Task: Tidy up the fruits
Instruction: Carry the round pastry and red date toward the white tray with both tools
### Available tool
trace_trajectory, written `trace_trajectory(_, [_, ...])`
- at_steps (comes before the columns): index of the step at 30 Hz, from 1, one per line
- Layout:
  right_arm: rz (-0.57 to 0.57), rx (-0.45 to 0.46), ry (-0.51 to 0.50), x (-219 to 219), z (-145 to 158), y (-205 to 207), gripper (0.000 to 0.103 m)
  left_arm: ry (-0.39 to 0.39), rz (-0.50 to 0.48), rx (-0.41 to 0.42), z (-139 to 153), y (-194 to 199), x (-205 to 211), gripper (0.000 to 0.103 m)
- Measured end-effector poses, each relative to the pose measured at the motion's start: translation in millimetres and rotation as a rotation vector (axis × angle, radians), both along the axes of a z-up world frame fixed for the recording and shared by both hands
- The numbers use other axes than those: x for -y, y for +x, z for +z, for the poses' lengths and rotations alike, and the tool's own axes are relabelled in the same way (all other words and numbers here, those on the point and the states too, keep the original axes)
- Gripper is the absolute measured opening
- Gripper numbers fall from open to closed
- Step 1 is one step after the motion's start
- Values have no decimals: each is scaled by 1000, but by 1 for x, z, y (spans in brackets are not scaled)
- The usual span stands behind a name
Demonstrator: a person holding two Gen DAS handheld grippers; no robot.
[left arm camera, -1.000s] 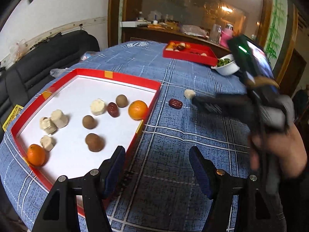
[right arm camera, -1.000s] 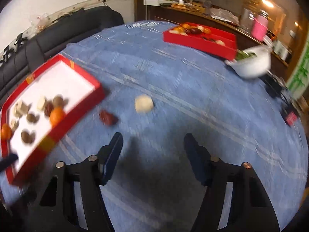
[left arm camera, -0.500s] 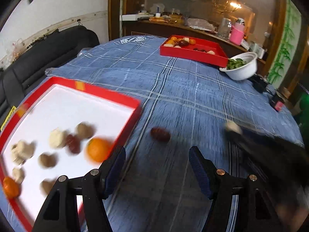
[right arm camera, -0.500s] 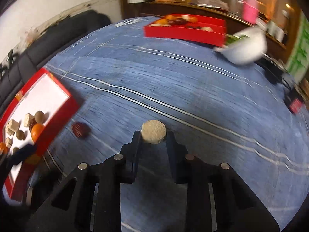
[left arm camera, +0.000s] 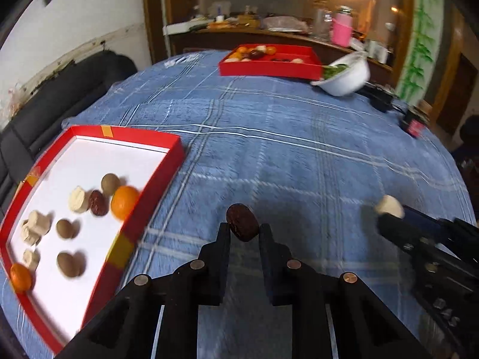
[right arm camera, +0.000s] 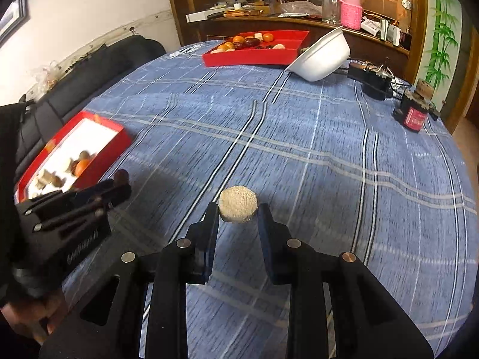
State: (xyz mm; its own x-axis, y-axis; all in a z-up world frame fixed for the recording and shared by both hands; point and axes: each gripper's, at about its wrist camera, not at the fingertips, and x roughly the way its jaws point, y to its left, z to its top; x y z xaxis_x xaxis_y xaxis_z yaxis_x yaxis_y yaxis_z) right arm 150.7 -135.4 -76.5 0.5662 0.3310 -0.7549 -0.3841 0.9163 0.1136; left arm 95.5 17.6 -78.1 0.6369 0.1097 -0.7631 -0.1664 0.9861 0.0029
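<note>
My left gripper point(left arm camera: 243, 229) is shut on a dark red date point(left arm camera: 242, 222), held above the blue plaid tablecloth, right of the near red tray point(left arm camera: 175, 149). That tray holds oranges point(left arm camera: 124, 202), brown round fruits, pale chunks and another date. My right gripper point(right arm camera: 238, 209) is shut on a pale round chunk point(right arm camera: 238, 204), lifted over the cloth. It also shows in the left wrist view point(left arm camera: 389, 209) at the right, with the chunk point(left arm camera: 388, 204) at its tip. The left gripper shows in the right wrist view point(right arm camera: 119, 183) at the left.
A second red tray point(right arm camera: 254, 56) with mixed fruit stands at the far side of the table. A tilted white bowl point(right arm camera: 321, 56) leans beside it. A small red jar point(right arm camera: 414, 115) and black devices point(right arm camera: 372, 79) sit at the far right. A black sofa point(left arm camera: 60, 89) lies left.
My left gripper has closed on the date that lay on the cloth and lifted it. My right gripper, shut on the pale chunk half a second ago, has raised it.
</note>
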Motion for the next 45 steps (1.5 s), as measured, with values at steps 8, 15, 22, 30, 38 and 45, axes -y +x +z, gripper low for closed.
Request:
trace_trajectory(8, [-11, 39, -2, -4, 2, -49, 25, 24, -46, 49, 22, -51, 15, 19])
trace_trajectory(15, [20, 49, -36, -15, 2, -74, 25, 23, -36, 64, 26, -76, 12, 19])
trace_trajectory(22, [47, 48, -54, -29, 1, -87, 25, 24, -17, 82, 30, -87, 3, 19])
trace_trajectory(30, [69, 59, -71, -43, 6, -95, 25, 15, 5, 90, 34, -96, -10, 19])
trace_trajectory(38, [86, 65, -85, -53, 8, -99, 25, 12, 21, 90, 36, -101, -17, 18])
trace_trajectory(45, [96, 75, -91, -60, 11, -103, 25, 6, 33, 88, 37, -104, -23, 18])
